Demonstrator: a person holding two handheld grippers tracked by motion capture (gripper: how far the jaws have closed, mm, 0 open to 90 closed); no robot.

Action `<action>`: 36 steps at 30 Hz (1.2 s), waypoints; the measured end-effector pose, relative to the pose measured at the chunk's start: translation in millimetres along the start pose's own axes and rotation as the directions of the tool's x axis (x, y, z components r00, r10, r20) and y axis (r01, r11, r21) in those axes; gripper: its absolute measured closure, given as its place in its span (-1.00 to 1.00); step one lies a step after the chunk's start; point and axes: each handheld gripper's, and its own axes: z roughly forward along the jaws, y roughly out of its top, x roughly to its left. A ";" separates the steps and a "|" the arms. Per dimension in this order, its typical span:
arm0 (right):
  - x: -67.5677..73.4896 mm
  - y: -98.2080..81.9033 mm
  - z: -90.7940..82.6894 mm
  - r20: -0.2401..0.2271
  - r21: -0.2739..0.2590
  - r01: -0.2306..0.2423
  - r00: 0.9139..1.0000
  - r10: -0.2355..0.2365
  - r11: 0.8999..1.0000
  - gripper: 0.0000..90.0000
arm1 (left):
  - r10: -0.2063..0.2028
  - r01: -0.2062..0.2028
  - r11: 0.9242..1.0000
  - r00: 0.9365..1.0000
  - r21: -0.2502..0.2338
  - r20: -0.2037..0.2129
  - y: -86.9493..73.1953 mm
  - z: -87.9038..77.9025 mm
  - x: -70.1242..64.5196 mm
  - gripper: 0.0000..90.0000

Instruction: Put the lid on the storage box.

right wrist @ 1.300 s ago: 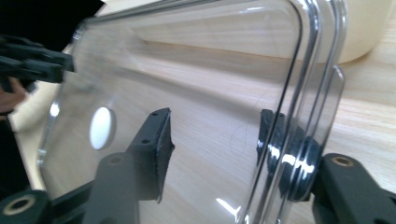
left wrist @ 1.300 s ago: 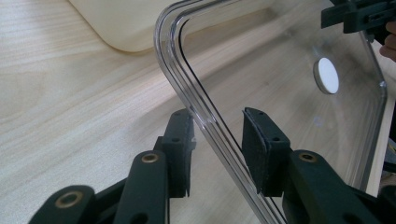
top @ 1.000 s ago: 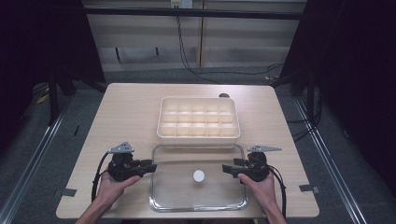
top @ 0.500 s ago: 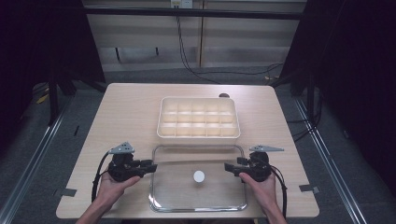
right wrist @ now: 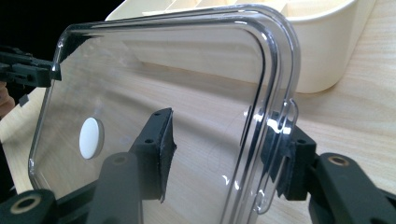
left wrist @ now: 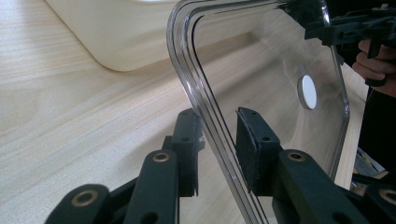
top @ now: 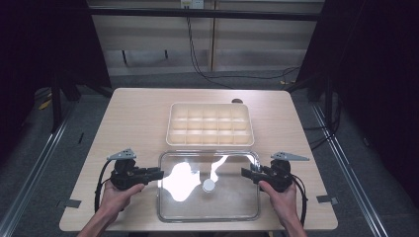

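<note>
The left hand-held gripper [top: 157, 174] sits at the near left of the counter [top: 133, 123], its jaws pointing right and straddling the left edge of a clear plastic lid [top: 232, 197]. In the left gripper view [left wrist: 217, 149] the rim runs between the two pads; the left pad looks to be against the rim, while the right pad stands just off it, so a firm clamp cannot be confirmed. These jaws have just been closing with the rim between them.

The right hand-held gripper [top: 245, 173] is at the near right, pointing left at the lid's right edge. In the right gripper view [right wrist: 219, 154] its jaws stand apart on either side of the rim, by a small clear tab; the left pad is well clear of the plastic. They too have just been closing around the edge.

The lid lies in the near middle of the counter between the two hand-held grippers, with a small white round disc [top: 209, 185] near its centre and bright glare across its left half. Just beyond its far edge sits a cream compartment tray [top: 211, 124], its divided cells open to the top.
</note>
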 end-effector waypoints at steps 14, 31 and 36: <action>6.9 9.4 -11.6 -0.005 -0.035 0.047 0.999 -0.047 0.998 0.14 | 0.059 -0.059 0.998 0.998 -0.029 -0.012 13.1 -4.9 -8.2 0.54; 7.3 13.5 -14.1 0.037 -0.042 0.060 0.998 -0.058 0.997 0.11 | 0.089 -0.090 0.996 0.996 -0.019 -0.025 17.0 -6.5 -11.5 0.61; 7.9 18.1 -19.8 0.020 -0.050 0.055 0.998 -0.054 0.997 0.19 | 0.090 -0.090 0.996 0.995 -0.018 -0.032 20.3 -4.3 -11.3 0.59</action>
